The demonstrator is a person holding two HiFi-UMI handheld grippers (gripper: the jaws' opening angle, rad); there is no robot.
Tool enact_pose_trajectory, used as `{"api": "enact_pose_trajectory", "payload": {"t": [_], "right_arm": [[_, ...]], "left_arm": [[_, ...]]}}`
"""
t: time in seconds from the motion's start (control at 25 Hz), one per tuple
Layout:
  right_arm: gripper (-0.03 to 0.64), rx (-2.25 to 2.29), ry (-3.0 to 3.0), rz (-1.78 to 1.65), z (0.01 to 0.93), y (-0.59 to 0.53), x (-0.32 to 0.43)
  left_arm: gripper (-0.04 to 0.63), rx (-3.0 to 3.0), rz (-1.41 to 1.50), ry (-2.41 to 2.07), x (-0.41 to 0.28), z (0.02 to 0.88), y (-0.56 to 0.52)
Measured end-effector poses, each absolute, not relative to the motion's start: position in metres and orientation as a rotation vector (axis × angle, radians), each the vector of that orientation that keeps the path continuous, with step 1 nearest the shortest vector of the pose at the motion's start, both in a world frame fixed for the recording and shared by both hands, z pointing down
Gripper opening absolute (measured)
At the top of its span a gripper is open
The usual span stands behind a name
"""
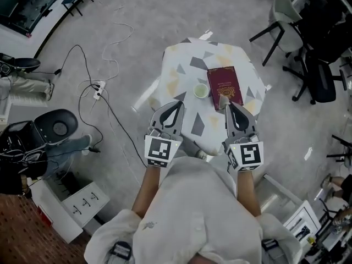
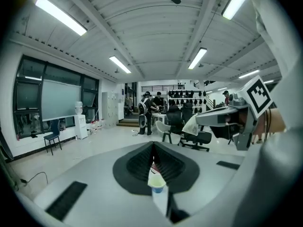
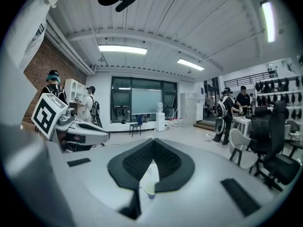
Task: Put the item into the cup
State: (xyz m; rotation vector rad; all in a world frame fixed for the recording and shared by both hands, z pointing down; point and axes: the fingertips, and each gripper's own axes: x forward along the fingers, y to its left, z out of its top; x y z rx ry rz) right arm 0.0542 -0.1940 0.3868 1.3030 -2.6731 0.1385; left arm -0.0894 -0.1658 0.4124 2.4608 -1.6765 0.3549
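The left hand-held gripper (image 1: 177, 106) and right hand-held gripper (image 1: 229, 106) hang empty above the counter (image 1: 181, 65), jaws together. The cup (image 1: 201, 91) stands just beside a red booklet (image 1: 224, 85). Descending with jaws together could tip the light cup.

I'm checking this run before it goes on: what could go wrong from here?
1. The red booklet looks wider than the small cup beside it; pushed in, it may tip the cup.
2. The left gripper and right gripper are both shut on nothing, so one must open before gripping.
3. A corded power strip lies on the floor at the person's left: a trip hazard.
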Motion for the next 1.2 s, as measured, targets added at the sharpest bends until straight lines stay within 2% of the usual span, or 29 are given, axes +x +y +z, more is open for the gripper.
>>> {"api": "enact_pose_trajectory", "payload": {"t": [0.4,1.2], "right_arm": [[0.006,1.442,-2.504,0.202,0.415,-0.223,0.030],[0.006,1.497,-2.256,0.403,0.499,-0.233,0.017]], "left_arm": [[0.014,2.540,0.359,-1.444,-0.113,0.446,-0.216],[0.014,2.586,0.432,-1.082,-0.103,0.513,-0.250]]}}
